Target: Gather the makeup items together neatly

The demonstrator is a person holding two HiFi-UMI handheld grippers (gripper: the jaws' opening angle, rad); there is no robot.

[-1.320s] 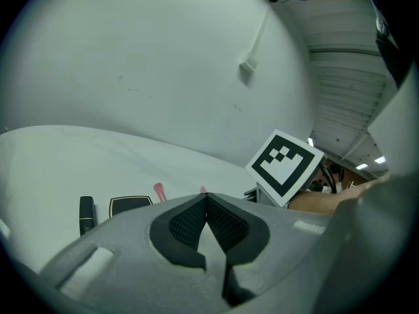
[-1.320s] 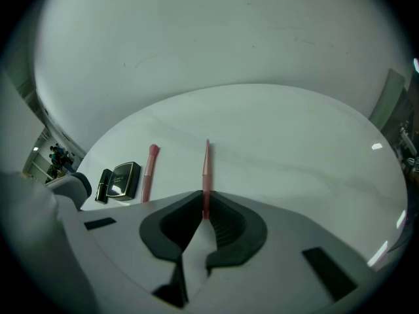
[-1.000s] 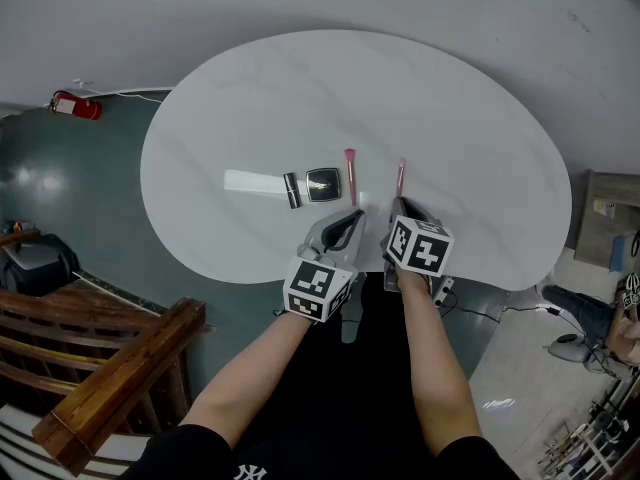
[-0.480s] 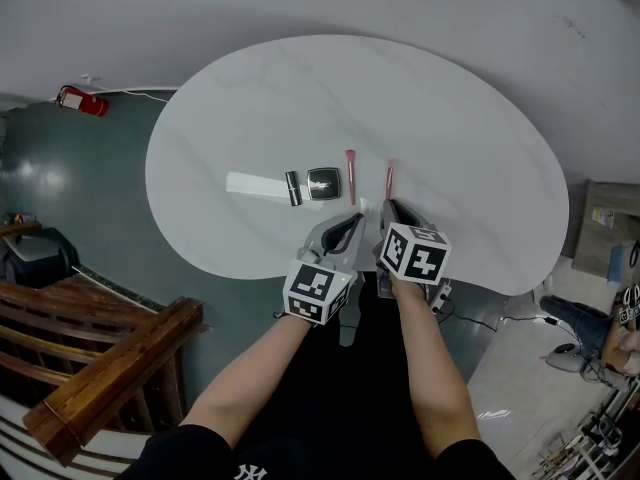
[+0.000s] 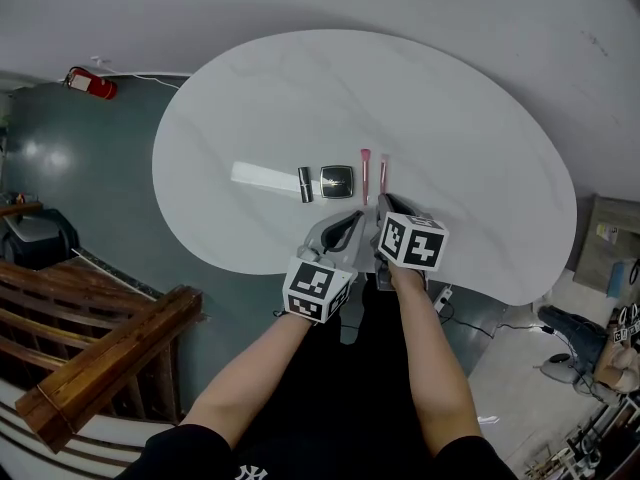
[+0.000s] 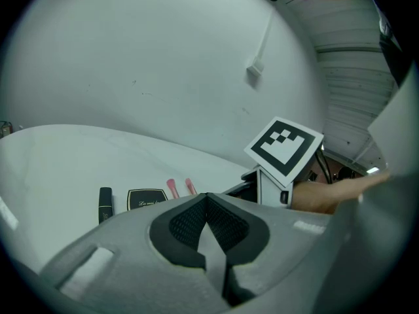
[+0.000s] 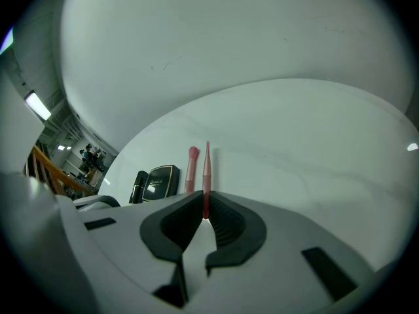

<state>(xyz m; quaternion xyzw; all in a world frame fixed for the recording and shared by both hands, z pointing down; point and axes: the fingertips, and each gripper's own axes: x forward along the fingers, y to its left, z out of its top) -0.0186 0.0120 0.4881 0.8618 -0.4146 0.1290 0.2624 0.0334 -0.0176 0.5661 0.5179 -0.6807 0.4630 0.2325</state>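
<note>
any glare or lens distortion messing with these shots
Head view: a bright glare patch on the table, left of the dark tube. Left gripper view: fisheye bending, black corners, soft jaws. Right gripper view: same fisheye, yet the thin pink brush in its jaws looks sharp.

The tabletop (image 5: 470, 108) is smooth, glossy white with faint marbling — light glares off it. Compact (image 5: 336, 179) and lipstick (image 5: 305, 184) are shiny black; the brush (image 5: 365, 173) and stick (image 5: 382, 170) smooth pink. Left tool (image 6: 207, 201) and right tool (image 7: 204, 205) have matt grey plastic shells and black, finely ribbed pads (image 7: 226, 226).
</note>
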